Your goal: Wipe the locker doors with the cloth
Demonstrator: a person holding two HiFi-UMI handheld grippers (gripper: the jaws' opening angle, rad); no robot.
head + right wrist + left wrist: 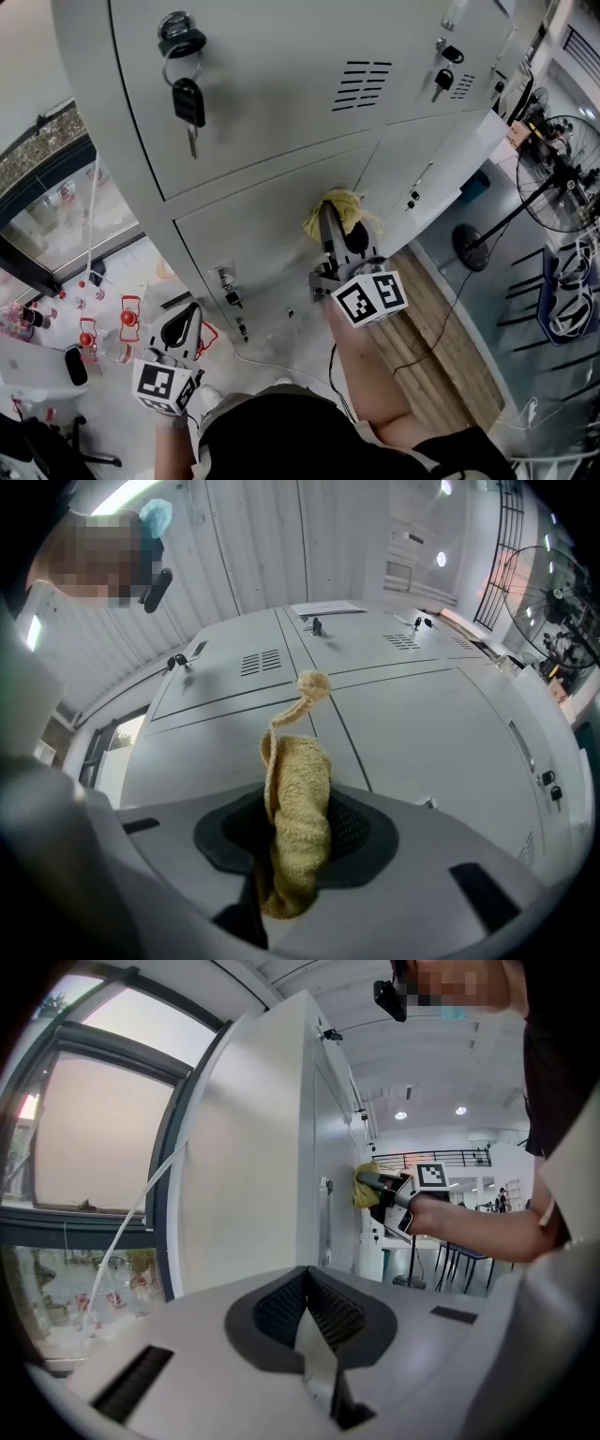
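Note:
A bank of grey locker doors (281,103) fills the head view. My right gripper (339,217) is shut on a yellow cloth (342,208) and holds it against a lower locker door (272,220), near the seam between two doors. In the right gripper view the cloth (295,827) hangs bunched between the jaws, with the doors (412,714) just ahead. My left gripper (185,325) hangs low at the left beside the cabinet's side wall, shut with nothing in it. In the left gripper view its jaws meet (314,1321), and the cloth (366,1185) shows far off on the locker front.
Keys (187,98) hang from the upper left door's lock, and another key (442,80) hangs at the upper right. A standing fan (562,159) is at the right, over a wooden floor strip (431,328). Bottles and red items (103,333) lie on the floor at the lower left.

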